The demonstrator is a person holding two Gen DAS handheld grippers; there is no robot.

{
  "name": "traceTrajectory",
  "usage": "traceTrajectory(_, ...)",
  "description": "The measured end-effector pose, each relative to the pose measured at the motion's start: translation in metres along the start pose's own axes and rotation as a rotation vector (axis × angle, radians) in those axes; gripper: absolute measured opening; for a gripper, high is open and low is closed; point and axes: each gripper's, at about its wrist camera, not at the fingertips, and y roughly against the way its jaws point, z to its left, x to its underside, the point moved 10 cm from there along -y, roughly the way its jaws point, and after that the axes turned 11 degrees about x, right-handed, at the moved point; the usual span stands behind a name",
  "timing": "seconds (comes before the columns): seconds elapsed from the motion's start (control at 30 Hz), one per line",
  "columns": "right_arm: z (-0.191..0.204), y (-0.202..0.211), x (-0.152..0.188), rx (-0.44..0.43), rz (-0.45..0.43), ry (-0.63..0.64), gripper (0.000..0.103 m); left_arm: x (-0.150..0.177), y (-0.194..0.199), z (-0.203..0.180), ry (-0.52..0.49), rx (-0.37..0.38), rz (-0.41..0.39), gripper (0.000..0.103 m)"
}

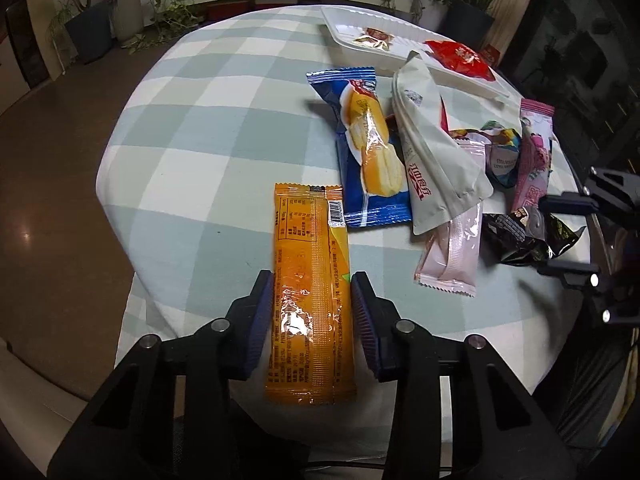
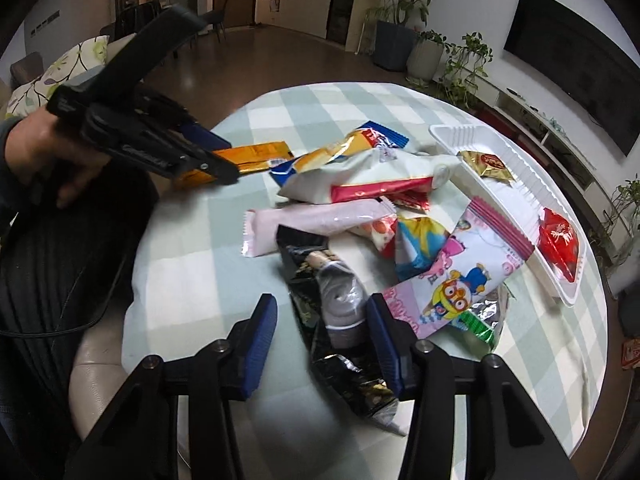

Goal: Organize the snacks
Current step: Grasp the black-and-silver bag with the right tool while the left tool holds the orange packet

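Note:
An orange snack packet (image 1: pixel 310 292) lies flat on the checked tablecloth. My left gripper (image 1: pixel 312 280) straddles it, with a blue pad against each long edge; the right wrist view shows the same gripper (image 2: pixel 232 160) closed on the packet's end (image 2: pixel 256 154). A black foil packet (image 2: pixel 340 304) lies between the fingers of my right gripper (image 2: pixel 320 304). The right pad touches it and the left pad stands clear of it. From the left wrist view, that gripper (image 1: pixel 556 236) sits at the right edge around the black packet (image 1: pixel 516 236).
A white tray (image 2: pixel 440 132) at the far right holds a gold sweet (image 2: pixel 488 166) and a red packet (image 2: pixel 558 240). A pile between the grippers includes a blue cake packet (image 1: pixel 368 148), a white pouch (image 1: pixel 432 152), a pale pink bar (image 1: pixel 452 256) and a pink cartoon packet (image 2: pixel 460 276). The table's rounded edge is close in front.

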Motion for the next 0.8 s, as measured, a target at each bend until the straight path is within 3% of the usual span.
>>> traceTrajectory(0.67,0.013,-0.015,0.016,0.016,0.132,0.226,0.052,0.000,-0.004,-0.007,-0.082,0.033,0.048,0.037)
traceTrajectory(0.8,0.021,-0.011,0.021,0.038,0.155,0.291,0.048,0.000,-0.004,-0.009,-0.097,0.036,0.051,0.037)
